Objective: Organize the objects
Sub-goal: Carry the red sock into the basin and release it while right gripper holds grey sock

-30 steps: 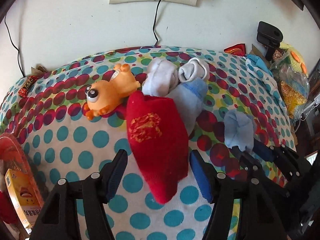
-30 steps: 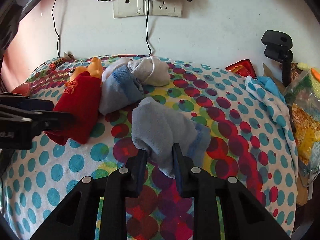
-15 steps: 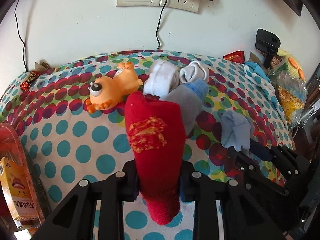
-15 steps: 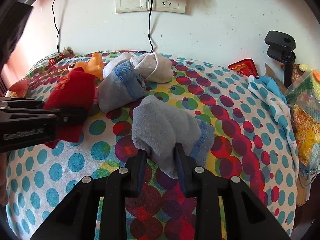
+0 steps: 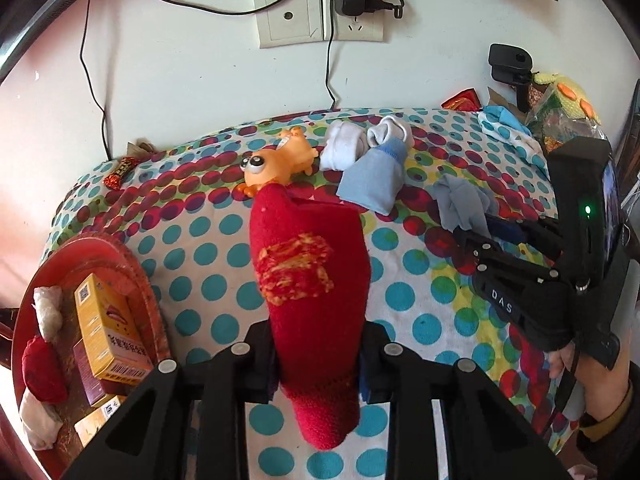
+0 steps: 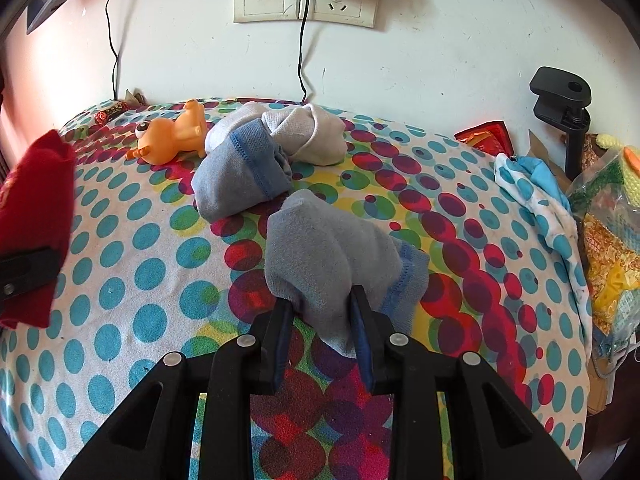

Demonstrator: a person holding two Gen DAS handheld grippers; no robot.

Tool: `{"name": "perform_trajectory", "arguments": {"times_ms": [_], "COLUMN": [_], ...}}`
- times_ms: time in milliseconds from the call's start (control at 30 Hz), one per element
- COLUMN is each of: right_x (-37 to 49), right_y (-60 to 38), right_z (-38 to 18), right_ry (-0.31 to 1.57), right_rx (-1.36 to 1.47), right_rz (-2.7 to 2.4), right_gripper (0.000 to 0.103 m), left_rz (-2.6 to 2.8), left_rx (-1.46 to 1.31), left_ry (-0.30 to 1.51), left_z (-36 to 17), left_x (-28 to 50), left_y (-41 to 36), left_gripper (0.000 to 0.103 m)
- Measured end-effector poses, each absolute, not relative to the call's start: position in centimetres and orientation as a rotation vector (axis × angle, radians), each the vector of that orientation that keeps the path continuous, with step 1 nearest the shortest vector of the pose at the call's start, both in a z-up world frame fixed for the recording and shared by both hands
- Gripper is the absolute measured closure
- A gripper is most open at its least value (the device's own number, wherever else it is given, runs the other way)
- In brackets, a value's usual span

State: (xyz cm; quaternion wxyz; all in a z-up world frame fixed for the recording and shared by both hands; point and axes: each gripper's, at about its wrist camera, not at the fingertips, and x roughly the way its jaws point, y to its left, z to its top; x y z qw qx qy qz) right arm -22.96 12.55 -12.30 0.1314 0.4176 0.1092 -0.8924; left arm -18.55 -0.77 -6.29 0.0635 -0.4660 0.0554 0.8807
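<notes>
Polka-dot cloth | left tongs now lifting gripped red sock | right tongs still pinching grey sock

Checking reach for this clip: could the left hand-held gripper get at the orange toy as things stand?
Probably not yet: the left hand-held gripper is shut on the red sock, so it has no free grip. The orange toy lies uncovered just beyond the sock.

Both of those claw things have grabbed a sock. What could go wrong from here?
The red sock hangs well past the left gripper, so its loose end could drag over the orange toy or catch the red tray. The right gripper pinches only one edge of the grey sock; it might slip out. The two tools sit close together and could bump.
</notes>
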Motion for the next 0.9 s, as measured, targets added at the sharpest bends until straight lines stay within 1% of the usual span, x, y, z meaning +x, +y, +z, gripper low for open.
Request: {"name": "perform_trajectory", "arguments": {"times_ms": [133, 367, 600, 900], "right_x": [-23.0, -22.9, -22.8, -22.7], "right_y": [12.5, 12.3, 12.0, 11.8], "right_z": [-12.3, -12.1, -12.2, -12.1], "right_ry": [0.308, 0.329, 0.354, 0.378], "right_rx": [1.213, 1.213, 1.210, 1.207], "right_rz": [-2.588, -2.592, -2.597, -2.602], "right_gripper": [0.075, 0.075, 0.075, 0.075], "left_rz": [2.713, 2.749, 2.810, 2.890], "left_rx": [-1.401, -1.399, -1.423, -1.488], "left_ry": [0.249, 0.249, 0.221, 0.133], "left_z": [-5.8, -4.9, -4.0, -4.1], "left_x": [-16.9, -14.7, -13.0, -11.3], "left_y": [-1.9, -5.1, -10.1, -17.1], "left_gripper": [0.075, 0.074, 0.074, 0.074]}}
